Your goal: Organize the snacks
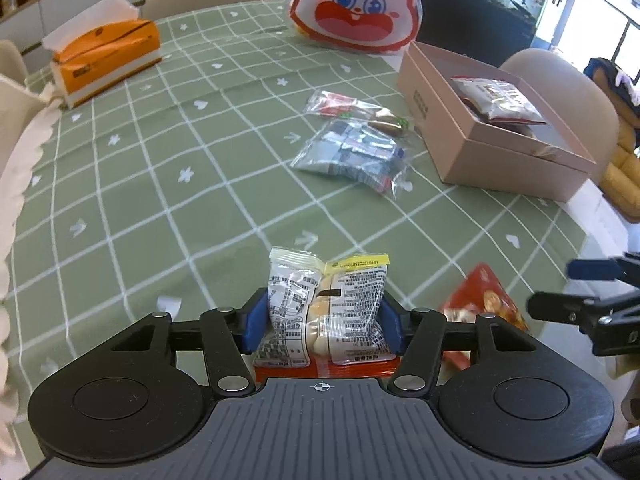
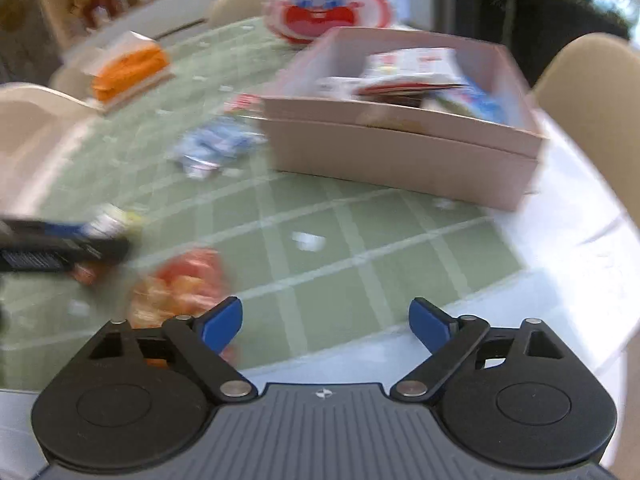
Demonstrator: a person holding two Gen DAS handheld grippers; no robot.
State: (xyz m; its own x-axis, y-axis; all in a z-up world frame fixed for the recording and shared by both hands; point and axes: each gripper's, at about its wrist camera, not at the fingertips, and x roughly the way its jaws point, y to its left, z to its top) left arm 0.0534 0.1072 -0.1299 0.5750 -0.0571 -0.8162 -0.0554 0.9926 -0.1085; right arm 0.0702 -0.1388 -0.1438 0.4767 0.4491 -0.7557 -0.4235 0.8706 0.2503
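My left gripper (image 1: 322,316) is shut on a white printed snack packet (image 1: 326,308), held above the green checked tablecloth (image 1: 160,200). A red snack bag (image 1: 480,304) lies just to its right, and also shows in the right wrist view (image 2: 180,284). A blue-and-silver packet (image 1: 352,156) and a clear red packet (image 1: 340,104) lie beside the pink box (image 1: 480,148), which holds snack packets (image 1: 500,100). My right gripper (image 2: 324,324) is open and empty, low over the table's near edge, with the pink box (image 2: 400,160) ahead. It shows at the right of the left wrist view (image 1: 580,292).
An orange tissue box (image 1: 104,56) stands at the far left. A white-and-red cartoon rabbit bag (image 1: 360,4) stands at the back. Beige chairs (image 1: 560,88) surround the table. The right wrist view is motion-blurred.
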